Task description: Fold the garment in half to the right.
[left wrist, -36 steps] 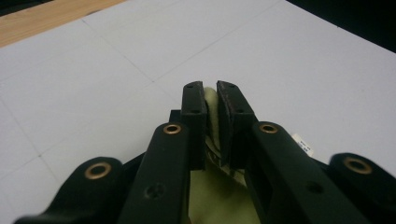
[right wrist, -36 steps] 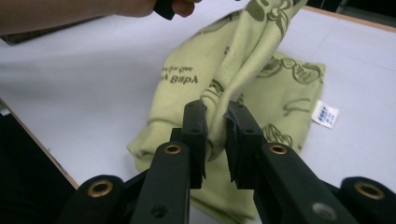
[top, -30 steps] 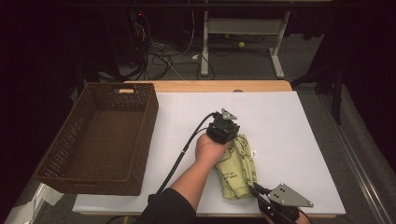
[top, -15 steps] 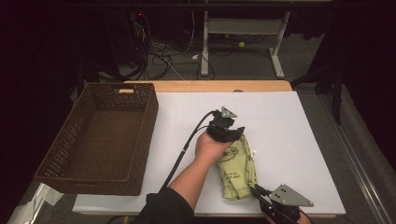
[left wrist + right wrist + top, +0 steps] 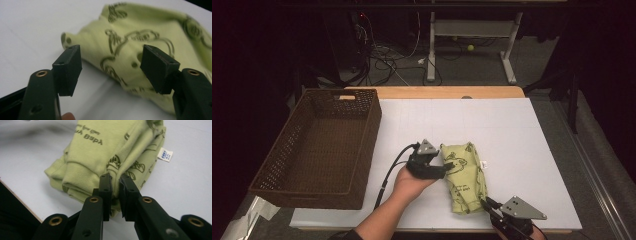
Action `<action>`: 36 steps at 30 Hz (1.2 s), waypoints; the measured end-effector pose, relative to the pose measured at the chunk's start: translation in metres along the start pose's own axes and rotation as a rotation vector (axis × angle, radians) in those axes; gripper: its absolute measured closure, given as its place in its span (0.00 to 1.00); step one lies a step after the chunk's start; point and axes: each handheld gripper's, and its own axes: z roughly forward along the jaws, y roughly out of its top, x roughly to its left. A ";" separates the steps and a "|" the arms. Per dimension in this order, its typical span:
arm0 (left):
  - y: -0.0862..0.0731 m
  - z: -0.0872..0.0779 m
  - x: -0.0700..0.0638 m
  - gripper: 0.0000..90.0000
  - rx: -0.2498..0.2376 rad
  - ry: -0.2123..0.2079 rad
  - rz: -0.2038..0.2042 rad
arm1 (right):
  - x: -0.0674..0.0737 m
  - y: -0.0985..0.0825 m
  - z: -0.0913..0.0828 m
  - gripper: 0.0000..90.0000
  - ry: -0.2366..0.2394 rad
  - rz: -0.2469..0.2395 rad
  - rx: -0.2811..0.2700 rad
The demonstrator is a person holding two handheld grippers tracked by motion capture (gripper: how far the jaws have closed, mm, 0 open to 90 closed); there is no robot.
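Compared with a second ago, the left hand-held gripper (image 5: 447,168) has dropped back from the far end of the cloth (image 5: 464,177) and swung round to its left edge, so it's now coming at the fabric from the side.

So the person is folding or tidying this green printed cloth, which is lying bunched up in the near-middle of the table (image 5: 522,150), well right of the basket (image 5: 319,150). The right hand-held gripper (image 5: 115,185) is pinching a fold at the near end of the bundle, jaws pressed together on the fabric. The left one is spread wide, jaws either side of the cloth's edge but not biting yet, at least as far as the left gripper view lets anyone judge.

Probably the step in hand is getting a second grip. Next move would be easing the left one onto the edge and closing on just the layer that's wanted, not the whole stack, while the right one is keeping its hold so the bundle isn't sliding.

View differences: the right gripper view is showing the stacked ribbed layers and a little white tag (image 5: 165,154) up close, plus the pinch itself. The high view is giving the layout, basket and both hands, but the jaws are too small there to read. The left gripper view is showing the open gap and a blurry print.
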 end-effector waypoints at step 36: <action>-0.013 0.007 -0.038 0.64 -0.031 -0.095 0.086 | -0.053 0.055 0.068 0.99 -0.034 -0.051 0.115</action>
